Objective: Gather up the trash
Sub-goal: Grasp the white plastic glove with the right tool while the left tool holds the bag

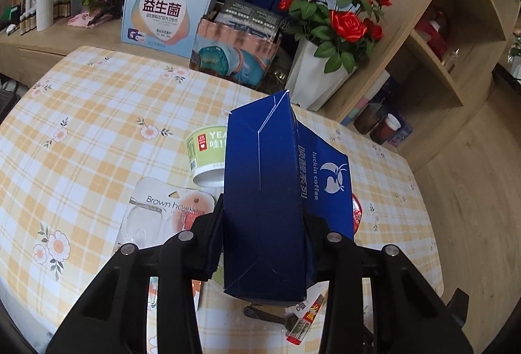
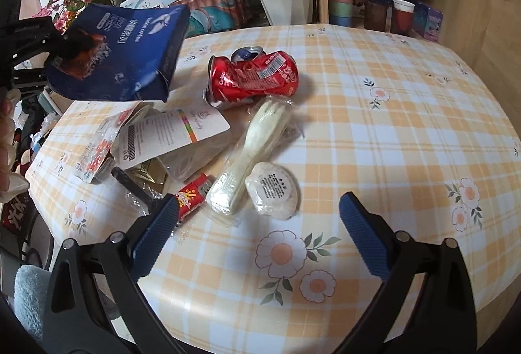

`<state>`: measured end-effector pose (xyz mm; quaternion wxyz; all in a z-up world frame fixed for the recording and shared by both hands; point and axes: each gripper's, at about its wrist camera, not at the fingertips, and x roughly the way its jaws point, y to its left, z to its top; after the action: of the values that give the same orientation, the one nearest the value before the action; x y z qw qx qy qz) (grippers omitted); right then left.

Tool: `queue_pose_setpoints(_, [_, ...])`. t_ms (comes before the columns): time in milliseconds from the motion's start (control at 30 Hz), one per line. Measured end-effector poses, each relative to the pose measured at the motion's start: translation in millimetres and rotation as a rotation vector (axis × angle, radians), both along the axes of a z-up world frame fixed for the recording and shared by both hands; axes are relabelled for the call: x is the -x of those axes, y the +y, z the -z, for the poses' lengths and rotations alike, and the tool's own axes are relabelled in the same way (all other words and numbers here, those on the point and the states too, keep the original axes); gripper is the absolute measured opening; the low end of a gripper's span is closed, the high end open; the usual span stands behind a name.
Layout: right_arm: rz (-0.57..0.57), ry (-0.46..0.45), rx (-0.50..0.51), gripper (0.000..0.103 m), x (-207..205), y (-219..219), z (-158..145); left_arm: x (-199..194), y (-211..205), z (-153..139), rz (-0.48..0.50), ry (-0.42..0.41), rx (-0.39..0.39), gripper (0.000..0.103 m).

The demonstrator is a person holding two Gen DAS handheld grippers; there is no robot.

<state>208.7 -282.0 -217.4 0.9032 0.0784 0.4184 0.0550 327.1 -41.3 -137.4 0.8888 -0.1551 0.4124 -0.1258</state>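
Left gripper [image 1: 263, 243] is clamped on the base of a blue Luckin Coffee paper bag [image 1: 276, 191], which is clear of the checked tablecloth [image 2: 390, 126]. Right gripper [image 2: 259, 224] stands wide open and empty, just short of the wrapped round cake [image 2: 272, 193]. The crushed Coca-Cola can [image 2: 254, 77] lies beyond that cake.

Risk: the soft bag could buckle and slip from the narrow grip, or sweep the green paper cup [image 1: 206, 155] behind it.

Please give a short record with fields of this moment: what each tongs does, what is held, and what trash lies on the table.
left tongs: shut on the blue Luckin coffee box, lifted off the table
right tongs: open, empty, above the tablecloth
trash on table: crushed red cola can, wrapped plastic fork, round wrapped packet, green paper cup, Brown hook package
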Motion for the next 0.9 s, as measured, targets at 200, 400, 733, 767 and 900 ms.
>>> queue_pose_setpoints(200, [-0.008, 0.011, -0.012, 0.065, -8, -4, -1, 12, 12, -25, -0.031, -0.084, -0.012, 0.038])
queue_pose_setpoints(400, [0.026, 0.019, -0.057, 0.059, -40, -10, -1, 29, 31, -46, -0.083, -0.168, -0.066, 0.038])
queue_pose_setpoints(733, [0.109, 0.112, -0.096, 0.050, -96, -7, 17, 49, 56, -44, -0.101, -0.168, -0.103, 0.038])
queue_pose_setpoints(767, [0.120, 0.128, -0.087, 0.046, -100, -6, 19, 51, 57, -43, -0.100, -0.165, -0.105, 0.038])
queue_pose_setpoints(900, [0.149, 0.143, -0.152, 0.029, -99, -13, 18, 61, 63, -41, -0.100, -0.156, -0.105, 0.038])
